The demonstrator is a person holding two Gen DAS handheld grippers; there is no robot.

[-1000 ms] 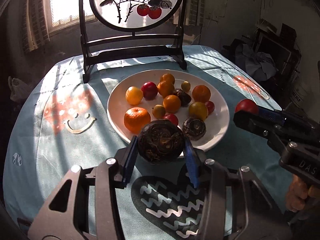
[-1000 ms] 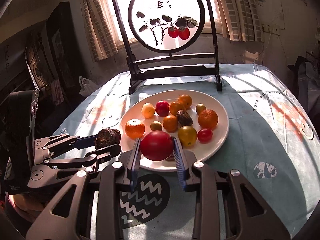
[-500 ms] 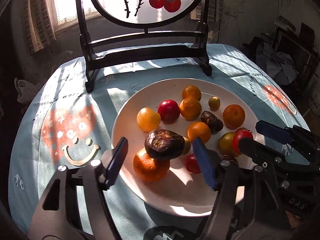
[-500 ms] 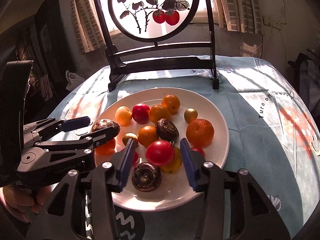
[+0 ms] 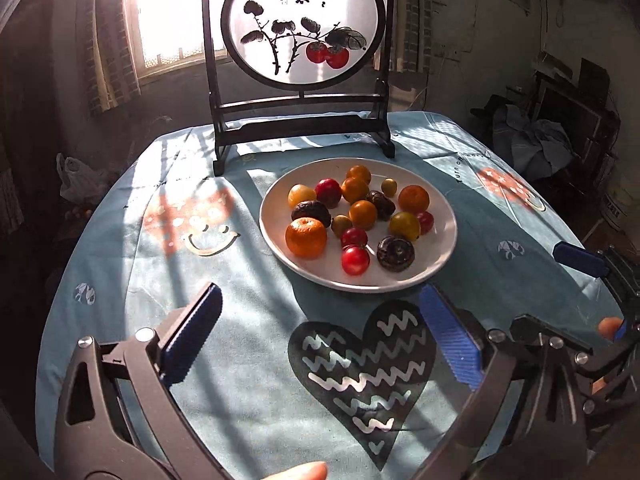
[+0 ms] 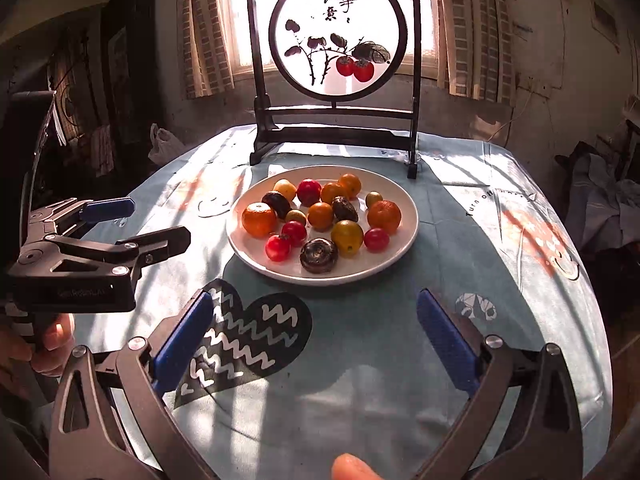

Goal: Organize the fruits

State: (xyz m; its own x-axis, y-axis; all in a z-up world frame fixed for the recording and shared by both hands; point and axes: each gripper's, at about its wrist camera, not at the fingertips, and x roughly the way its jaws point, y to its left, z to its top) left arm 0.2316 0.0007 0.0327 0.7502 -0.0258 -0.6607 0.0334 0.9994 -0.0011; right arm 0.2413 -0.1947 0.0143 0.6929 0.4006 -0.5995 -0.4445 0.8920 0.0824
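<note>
progress: all visible fruits (image 5: 362, 214) lie on the white plate (image 5: 442, 248), none seen loose on the tablecloth (image 5: 248, 312) | left gripper (image 5: 320, 338): jaws opening, empty | right gripper (image 6: 316, 336): jaws opening, empty | left: seemingly little or nothing

Round screen panel (image 5: 303, 24): brush-written Chinese characters at 12 to 1 o'clock on its face, above the painted red fruits; the largest reads 事, the rest are too small or cursive to tell; a tiny seal mark sits just above. Tablecloth (image 6: 400, 340): a printed line at 3 o'clock of the plate (image 6: 404, 236) starts "Turn off", remainder blurred. Left gripper (image 6: 108, 224) body carries an embossed brand label, illegible.
</note>
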